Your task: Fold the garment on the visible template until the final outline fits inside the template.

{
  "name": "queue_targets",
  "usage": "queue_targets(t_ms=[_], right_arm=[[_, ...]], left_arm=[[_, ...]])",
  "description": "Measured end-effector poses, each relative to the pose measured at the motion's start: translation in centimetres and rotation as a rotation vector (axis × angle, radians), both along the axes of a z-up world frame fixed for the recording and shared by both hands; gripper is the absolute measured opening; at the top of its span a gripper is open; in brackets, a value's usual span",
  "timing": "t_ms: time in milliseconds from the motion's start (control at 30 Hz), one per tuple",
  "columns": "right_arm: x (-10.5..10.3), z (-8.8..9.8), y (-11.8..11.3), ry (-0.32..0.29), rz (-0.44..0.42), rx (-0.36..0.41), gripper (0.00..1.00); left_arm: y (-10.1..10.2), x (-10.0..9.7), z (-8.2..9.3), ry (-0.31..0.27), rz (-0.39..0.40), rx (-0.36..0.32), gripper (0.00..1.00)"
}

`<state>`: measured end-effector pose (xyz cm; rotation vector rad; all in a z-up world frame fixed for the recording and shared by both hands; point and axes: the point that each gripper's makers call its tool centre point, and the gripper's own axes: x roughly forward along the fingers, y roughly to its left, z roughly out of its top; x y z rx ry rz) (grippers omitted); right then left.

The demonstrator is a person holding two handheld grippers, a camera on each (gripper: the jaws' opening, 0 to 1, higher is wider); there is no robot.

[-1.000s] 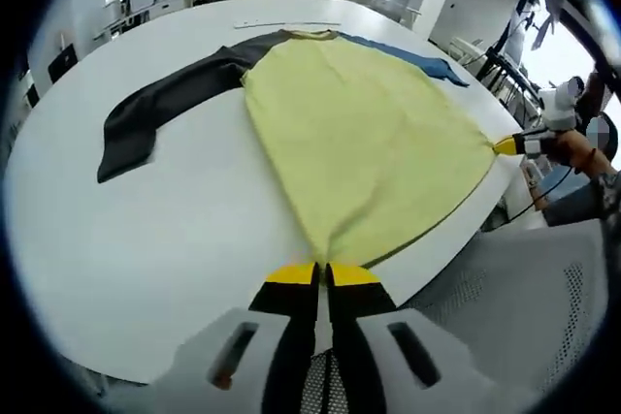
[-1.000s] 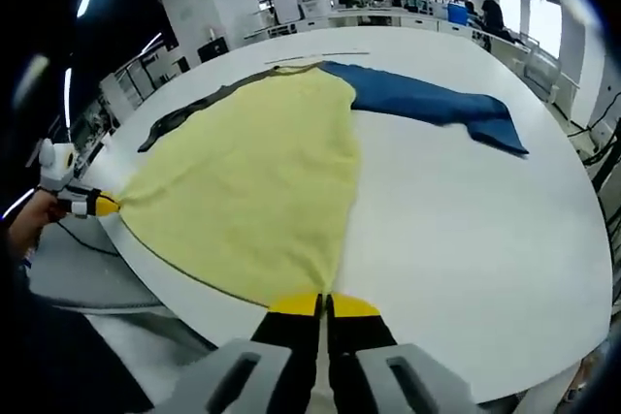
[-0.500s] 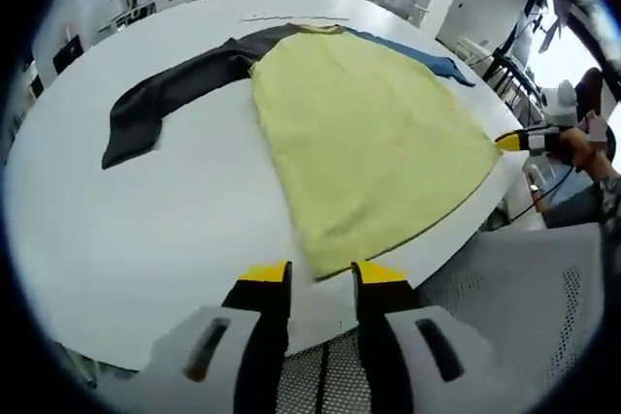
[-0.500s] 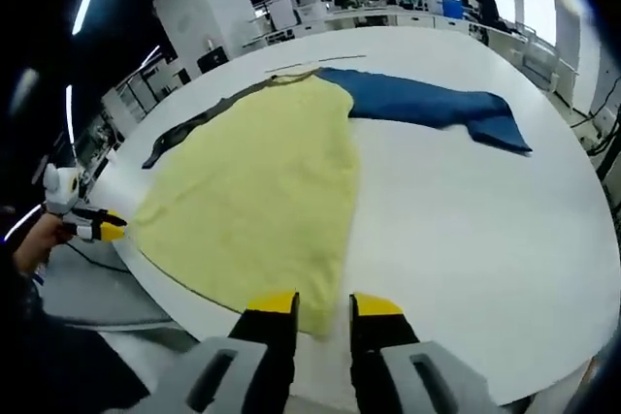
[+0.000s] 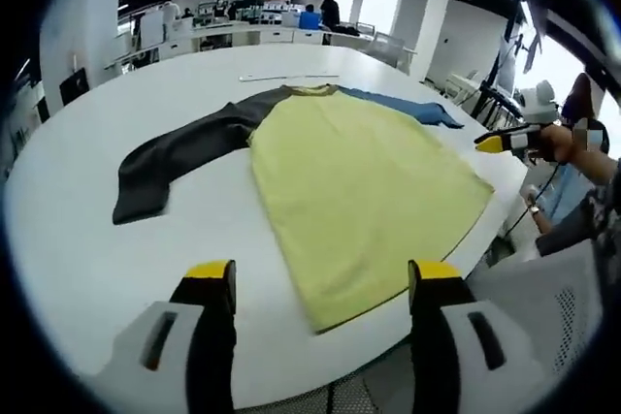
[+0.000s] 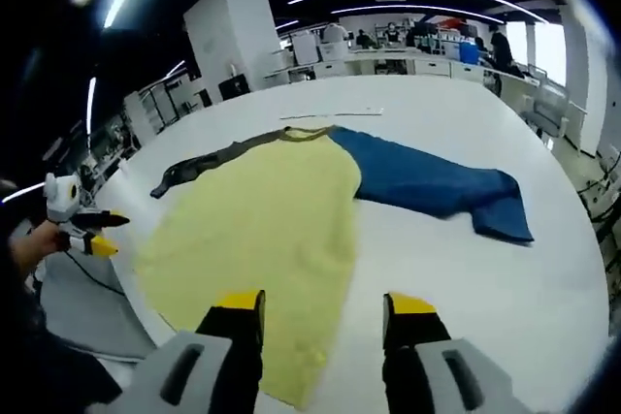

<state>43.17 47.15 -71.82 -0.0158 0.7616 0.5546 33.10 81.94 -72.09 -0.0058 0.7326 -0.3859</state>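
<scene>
A garment lies flat on the white round table [image 5: 87, 269]: a yellow body [image 5: 359, 181], a dark grey sleeve [image 5: 175, 157] and a blue sleeve [image 5: 408, 109]. My left gripper [image 5: 322, 278] hangs open just above the near hem corner, nothing between its jaws. In the right gripper view the yellow body [image 6: 262, 220], blue sleeve [image 6: 437, 186] and dark grey sleeve [image 6: 204, 162] spread ahead. My right gripper [image 6: 325, 305] stands open over the other hem corner, holding nothing. Each gripper also appears in the other's view: the right gripper [image 5: 492, 141] and the left gripper [image 6: 102, 233], hand-held past the table edge.
A thin pale strip [image 5: 288, 76] lies on the table beyond the collar, also seen as a thin pale strip [image 6: 340, 114]. The hem sits close to the table's edge. Desks, a white cabinet [image 6: 233, 41] and people stand far behind.
Both grippers were shut on the yellow hem corners a second ago. They have opened wide and let the hem go, and both views have lifted.
</scene>
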Motion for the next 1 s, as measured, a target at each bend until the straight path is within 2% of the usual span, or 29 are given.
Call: queue_targets(t_ms=[167, 333, 367, 400, 467, 533, 633, 833, 1000], right_arm=[[2.7, 0.7, -0.6, -0.042, 0.016, -0.027, 0.47], [5.1, 0.6, -1.2, -0.067, 0.021, -0.042, 0.45], [5.5, 0.6, -1.3, -0.07, 0.016, -0.042, 0.45], [6.4, 0.7, -1.5, -0.097, 0.005, -0.044, 0.44], [7.5, 0.4, -2.0, -0.105, 0.001, -0.077, 0.44], [8.7, 0.2, -2.1, -0.122, -0.006, -0.091, 0.44], [9.8, -0.5, -2.3, -0.103, -0.007, -0.085, 0.44], [11.5, -2.2, -3.4, -0.079, 0.033, -0.158, 0.44], [12.9, -3.1, -4.3, -0.077, 0.026, -0.18, 0.43]], left_arm=[[0.2, 0.7, 0.6, -0.049, 0.005, 0.005, 0.83], [0.5, 1.1, 0.9, -0.065, 0.011, 0.012, 0.89], [0.5, 1.2, 1.2, -0.075, 0.013, 0.005, 0.9], [0.4, 1.4, 1.4, -0.088, 0.018, -0.009, 0.91], [0.3, 1.8, 2.0, -0.107, 0.033, -0.032, 0.95], [0.1, 2.0, 2.4, -0.12, 0.033, -0.026, 0.99], [0.0, 2.2, 2.7, -0.131, 0.034, -0.014, 0.99], [0.7, 2.5, 3.0, -0.149, 0.053, -0.002, 0.99], [1.1, 2.7, 2.7, -0.146, 0.061, 0.0, 0.99]])
